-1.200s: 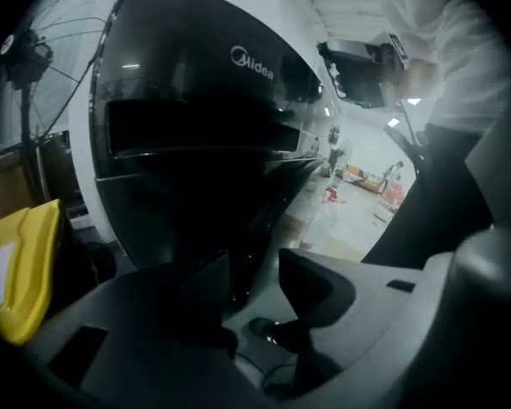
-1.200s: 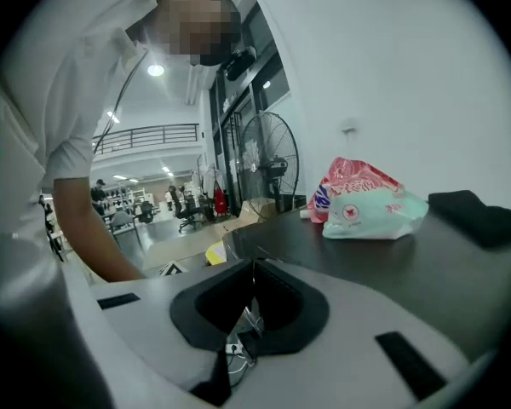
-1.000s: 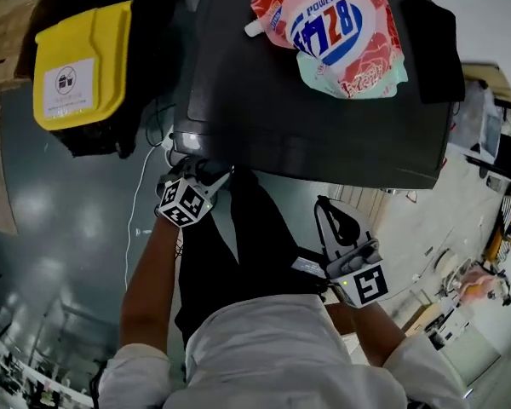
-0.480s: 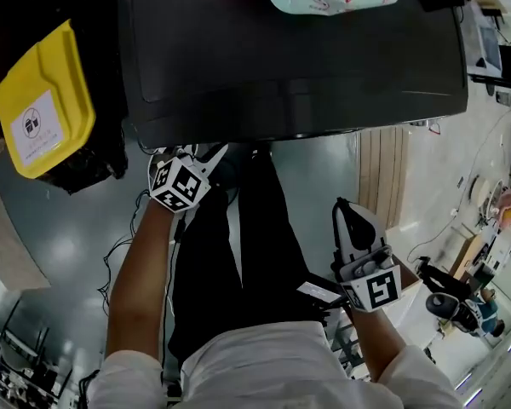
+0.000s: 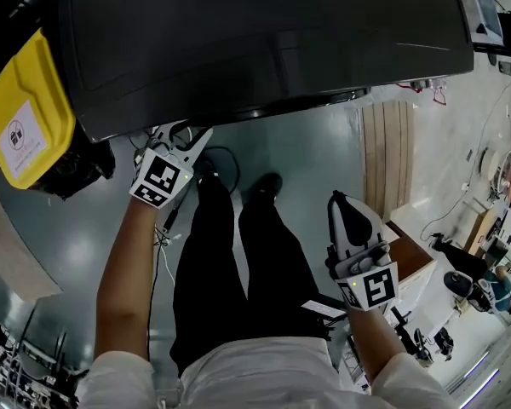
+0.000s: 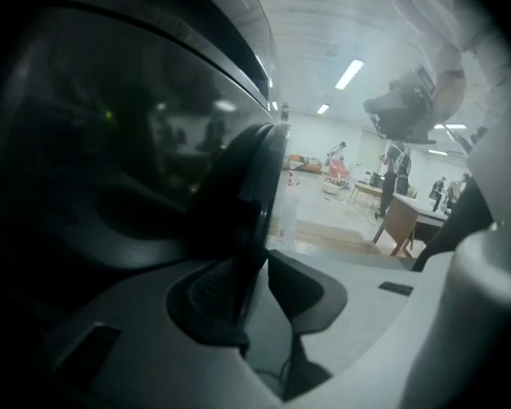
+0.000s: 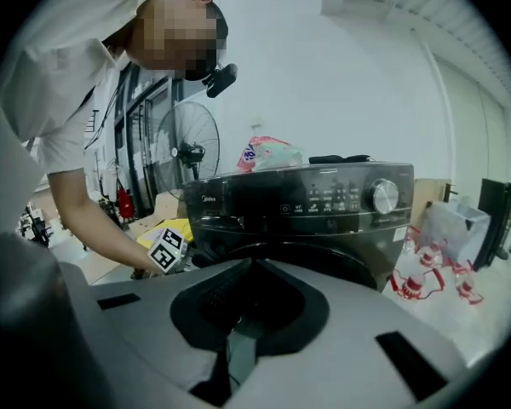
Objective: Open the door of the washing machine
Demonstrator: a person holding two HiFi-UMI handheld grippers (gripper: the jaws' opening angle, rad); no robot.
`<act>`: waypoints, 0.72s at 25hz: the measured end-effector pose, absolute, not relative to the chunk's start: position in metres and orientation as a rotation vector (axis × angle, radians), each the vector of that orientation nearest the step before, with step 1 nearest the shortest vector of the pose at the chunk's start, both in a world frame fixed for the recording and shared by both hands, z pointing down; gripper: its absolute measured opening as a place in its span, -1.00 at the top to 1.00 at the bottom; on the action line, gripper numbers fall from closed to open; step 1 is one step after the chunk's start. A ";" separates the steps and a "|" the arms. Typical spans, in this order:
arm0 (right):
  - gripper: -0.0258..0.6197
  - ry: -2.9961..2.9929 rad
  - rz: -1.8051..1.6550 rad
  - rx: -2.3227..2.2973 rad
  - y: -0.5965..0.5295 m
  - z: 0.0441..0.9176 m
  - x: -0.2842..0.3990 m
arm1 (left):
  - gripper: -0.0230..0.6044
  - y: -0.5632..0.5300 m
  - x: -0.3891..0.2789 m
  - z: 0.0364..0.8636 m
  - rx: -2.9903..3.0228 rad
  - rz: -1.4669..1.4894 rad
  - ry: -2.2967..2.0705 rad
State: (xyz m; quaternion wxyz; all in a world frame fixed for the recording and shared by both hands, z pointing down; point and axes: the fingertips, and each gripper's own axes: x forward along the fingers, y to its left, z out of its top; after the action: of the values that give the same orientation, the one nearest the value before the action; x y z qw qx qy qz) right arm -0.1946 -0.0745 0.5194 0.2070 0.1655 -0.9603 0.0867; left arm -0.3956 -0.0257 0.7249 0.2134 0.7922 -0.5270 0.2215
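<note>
1. Grey workshop floor (image 5: 324, 160), directly beneath us.
2. Right gripper (image 5: 349, 216): jaws together, empty, held well back from the machine.
3. Left gripper (image 6: 254, 292): jaws closed on the rim of the door (image 6: 247, 186), low on the front of the washing machine (image 5: 264, 41).
4. Risk, as we judge it: the purchase is thin, so a pull off the hinge arc could slip the rim free.
</note>
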 end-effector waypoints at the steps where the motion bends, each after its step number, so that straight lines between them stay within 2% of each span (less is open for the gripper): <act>1: 0.82 -2.678 0.253 0.458 -0.075 0.524 -0.192 | 0.59 -0.028 -0.397 0.723 2.192 0.594 -1.468; 8: 0.82 -2.715 0.276 0.380 -0.068 0.573 -0.181 | 0.61 -0.023 -0.397 0.728 2.131 0.601 -1.465; 18: 0.82 -2.733 0.295 0.416 -0.067 0.573 -0.138 | 0.60 -0.021 -0.392 0.728 1.990 0.622 -1.565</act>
State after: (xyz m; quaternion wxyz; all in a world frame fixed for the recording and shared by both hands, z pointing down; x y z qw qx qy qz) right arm -0.1382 -0.0668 0.5734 0.1797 0.1474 -0.9670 0.1043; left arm -0.3918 -0.0208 0.7279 0.2640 0.7362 -0.5791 0.2299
